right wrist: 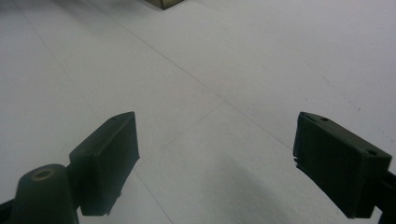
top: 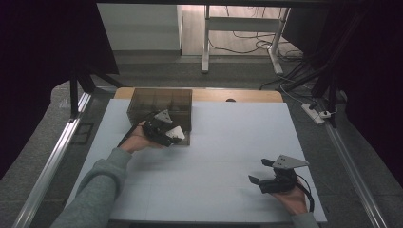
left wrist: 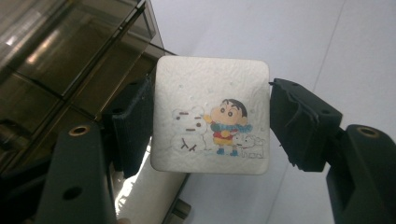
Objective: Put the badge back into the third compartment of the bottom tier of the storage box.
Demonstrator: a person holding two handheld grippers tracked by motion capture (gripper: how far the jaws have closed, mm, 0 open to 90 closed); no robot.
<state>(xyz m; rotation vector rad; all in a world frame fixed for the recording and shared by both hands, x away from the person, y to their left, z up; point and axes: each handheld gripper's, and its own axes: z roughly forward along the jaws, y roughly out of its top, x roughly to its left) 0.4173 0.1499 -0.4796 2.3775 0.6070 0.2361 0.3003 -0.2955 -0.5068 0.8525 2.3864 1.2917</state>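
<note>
A white square card [left wrist: 210, 119] with a cartoon child and snowman was held clamped between the fingers of the left gripper [top: 167, 132], right at the front edge of the smoky divided box [top: 159, 102]. The right gripper [top: 266, 175] was kept low over the white counter [top: 228, 142], fingers spread wide, nothing held.

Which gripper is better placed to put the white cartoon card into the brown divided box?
The left gripper, I judge: its jaws already hold the white card right beside the box. The right gripper is open, holds nothing and sits far away near the table's front right.
</note>
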